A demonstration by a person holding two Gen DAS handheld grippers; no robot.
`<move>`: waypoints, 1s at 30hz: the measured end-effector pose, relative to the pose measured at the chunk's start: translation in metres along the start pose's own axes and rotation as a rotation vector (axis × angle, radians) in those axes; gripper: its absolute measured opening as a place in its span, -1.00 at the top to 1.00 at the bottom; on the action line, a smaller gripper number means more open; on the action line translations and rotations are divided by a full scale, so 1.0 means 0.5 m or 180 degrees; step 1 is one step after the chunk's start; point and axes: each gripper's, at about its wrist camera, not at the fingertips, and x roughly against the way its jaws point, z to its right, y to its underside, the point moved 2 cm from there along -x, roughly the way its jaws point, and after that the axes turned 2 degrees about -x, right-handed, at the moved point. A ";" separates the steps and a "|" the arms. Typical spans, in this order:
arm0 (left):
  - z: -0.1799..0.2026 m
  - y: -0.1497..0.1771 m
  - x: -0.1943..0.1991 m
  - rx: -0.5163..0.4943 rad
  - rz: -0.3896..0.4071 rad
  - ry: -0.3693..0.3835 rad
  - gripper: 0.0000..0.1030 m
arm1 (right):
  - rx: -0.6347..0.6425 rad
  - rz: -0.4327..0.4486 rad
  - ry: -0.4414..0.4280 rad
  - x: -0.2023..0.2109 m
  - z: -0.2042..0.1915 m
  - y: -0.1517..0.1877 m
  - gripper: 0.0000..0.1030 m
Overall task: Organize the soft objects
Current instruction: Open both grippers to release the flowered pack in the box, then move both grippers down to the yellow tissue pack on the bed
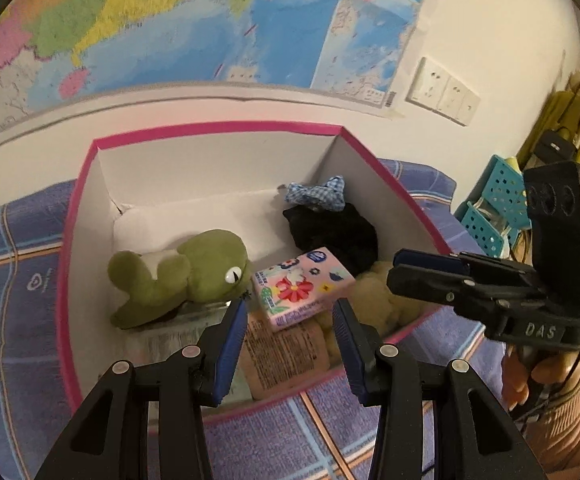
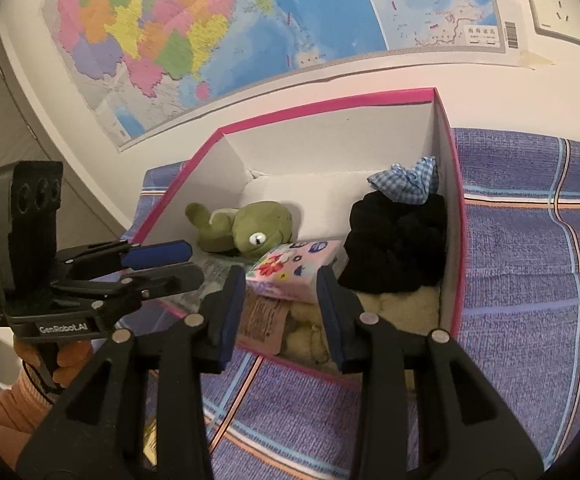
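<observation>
A pink-rimmed white box (image 1: 217, 130) (image 2: 330, 106) stands on the bed. Inside lie a green frog plush (image 1: 181, 272) (image 2: 249, 226), a pink flowered tissue pack (image 1: 302, 288) (image 2: 294, 266), a black cloth (image 1: 334, 232) (image 2: 394, 244), a blue checked cloth (image 1: 318, 194) (image 2: 410, 180), a beige printed packet (image 1: 285, 352) (image 2: 263, 318) and a yellowish fluffy item (image 1: 382, 296) (image 2: 398, 304). My left gripper (image 1: 290, 308) (image 2: 157, 266) is open and empty above the box's near edge. My right gripper (image 2: 281, 284) (image 1: 426, 268) is open and empty beside it, in front of the tissue pack.
A purple plaid blanket (image 1: 9, 320) (image 2: 530, 280) covers the bed. A map (image 1: 169, 20) (image 2: 209, 20) hangs on the wall behind, with wall sockets (image 1: 442, 92) to its right. Teal perforated baskets (image 1: 494, 208) stand at the far right. A grey door (image 2: 5, 128) is at left.
</observation>
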 end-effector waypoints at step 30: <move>0.053 0.280 0.097 0.0072 -0.0344 -0.0043 -0.08 | 0.0277 -0.0731 -0.0545 0.043 -0.102 0.291 0.22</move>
